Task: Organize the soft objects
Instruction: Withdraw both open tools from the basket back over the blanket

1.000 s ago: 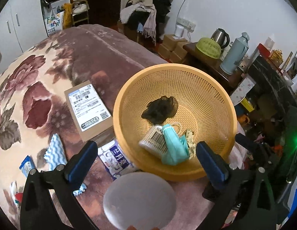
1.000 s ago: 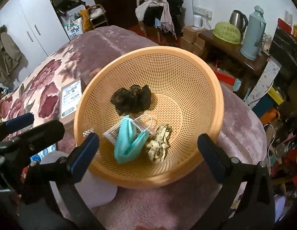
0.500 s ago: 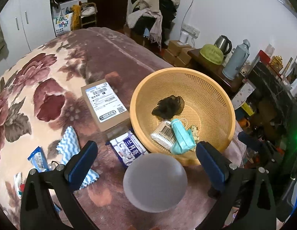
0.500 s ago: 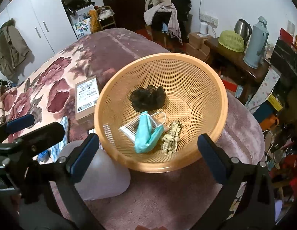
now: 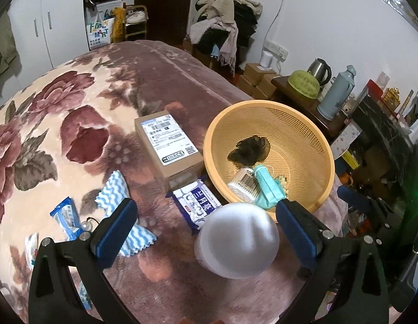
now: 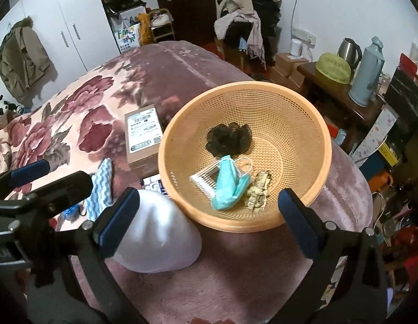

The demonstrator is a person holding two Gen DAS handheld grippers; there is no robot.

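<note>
An orange mesh basket (image 5: 268,105) (image 6: 244,85) sits on the flowered bedspread. It holds a black frilly bundle (image 5: 249,148) (image 6: 227,139), a teal face mask (image 5: 268,186) (image 6: 226,186), a pack of cotton swabs (image 5: 242,183) (image 6: 203,179) and a folded yellowish tape (image 6: 258,191). A white domed pad (image 5: 236,243) (image 6: 157,237) lies on the bed just in front of the basket. My left gripper (image 5: 207,230) hangs open above the pad. My right gripper (image 6: 209,218) is open above the basket's near rim, holding nothing.
Left of the basket lie a cardboard box (image 5: 168,145), a blue-and-white tissue pack (image 5: 198,202), a wavy striped cloth (image 5: 114,189) and a blue packet (image 5: 65,216). The bed edge drops off right of the basket, beside a side table with a kettle (image 5: 319,73).
Both grippers have drawn back and up from the basket, so it looks smaller and more of the bed shows. The pad and the basket's contents have not moved.
</note>
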